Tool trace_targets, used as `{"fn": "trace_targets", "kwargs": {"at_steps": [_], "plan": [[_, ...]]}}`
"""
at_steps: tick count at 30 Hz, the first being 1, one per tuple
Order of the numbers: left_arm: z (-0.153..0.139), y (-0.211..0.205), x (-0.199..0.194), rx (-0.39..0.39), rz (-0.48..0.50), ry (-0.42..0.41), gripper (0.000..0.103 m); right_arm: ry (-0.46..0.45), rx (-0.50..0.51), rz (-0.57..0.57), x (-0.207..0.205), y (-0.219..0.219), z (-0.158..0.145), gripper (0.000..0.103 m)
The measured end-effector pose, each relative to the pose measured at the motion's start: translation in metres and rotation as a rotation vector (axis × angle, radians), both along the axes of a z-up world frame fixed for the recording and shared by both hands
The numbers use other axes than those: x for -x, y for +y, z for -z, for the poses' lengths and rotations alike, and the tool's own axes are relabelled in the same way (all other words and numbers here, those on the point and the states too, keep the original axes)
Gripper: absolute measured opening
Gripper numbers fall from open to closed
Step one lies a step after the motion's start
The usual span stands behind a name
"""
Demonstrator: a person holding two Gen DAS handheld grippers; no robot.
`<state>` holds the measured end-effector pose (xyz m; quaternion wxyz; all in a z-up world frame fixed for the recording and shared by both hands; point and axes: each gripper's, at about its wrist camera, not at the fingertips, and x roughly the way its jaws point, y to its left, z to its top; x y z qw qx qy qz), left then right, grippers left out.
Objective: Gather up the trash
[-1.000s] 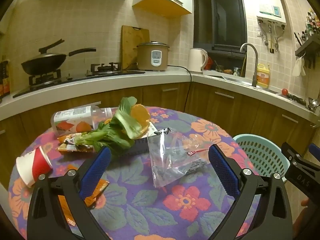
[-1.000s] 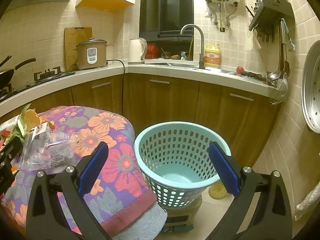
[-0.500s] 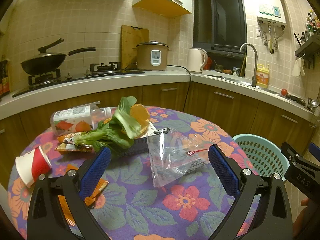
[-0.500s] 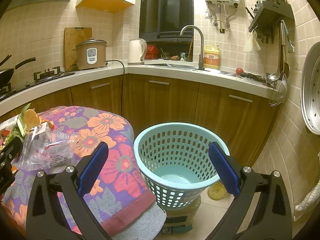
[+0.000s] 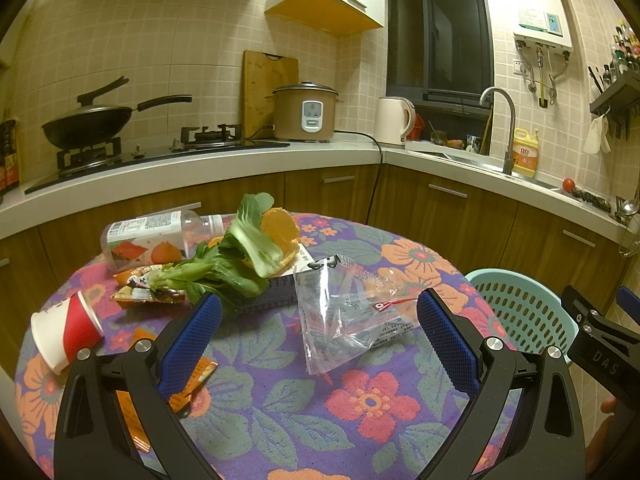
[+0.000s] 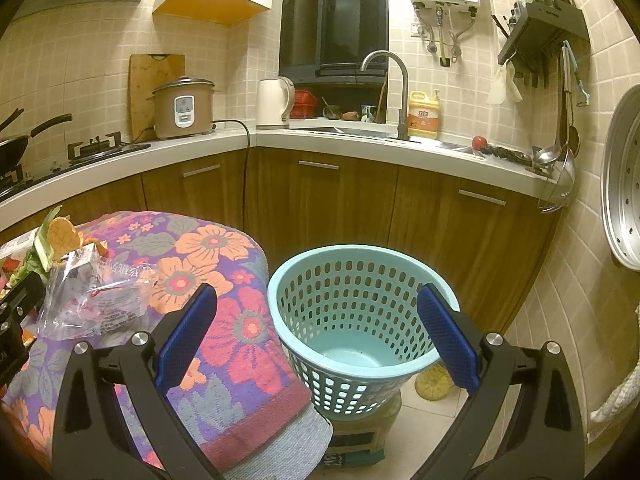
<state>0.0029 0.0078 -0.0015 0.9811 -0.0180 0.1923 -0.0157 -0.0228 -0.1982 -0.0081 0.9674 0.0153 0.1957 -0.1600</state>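
At frame centre, left view: clear plastic bag [image 5: 344, 316] lying crumpled on the floral bench [image 5: 280, 412].
Behind it: leafy greens [image 5: 228, 264], tipped bottle [image 5: 152, 238].
Left edge: paper cup [image 5: 66, 330] on its side.
Right view centre: teal basket [image 6: 356, 320], on the floor just beside the bench.
Left hand-held gripper [image 5: 318, 328]: released, fingers spread, holding nothing.
Right hand-held gripper [image 6: 316, 328]: released, above the basket.

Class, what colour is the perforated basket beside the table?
Light turquoise basket, clearest in the right wrist view.

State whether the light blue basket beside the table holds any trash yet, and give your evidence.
Empty. The right wrist view looks down into the basket, and its bare blue floor shows with no trash inside.
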Motion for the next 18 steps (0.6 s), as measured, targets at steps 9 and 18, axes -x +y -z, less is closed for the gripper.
{"fn": "trace_targets", "kwargs": {"at_steps": [9,18], "plan": [[0.0,0.001,0.001,0.005,0.007,0.002,0.095,-0.001,0.023,-0.019,0.0,0.01,0.0,0.095],[0.0,0.001,0.003,0.014,0.013,-0.002,0.095,-0.002,0.025,-0.048,-0.002,0.018,-0.002,0.095]]}}
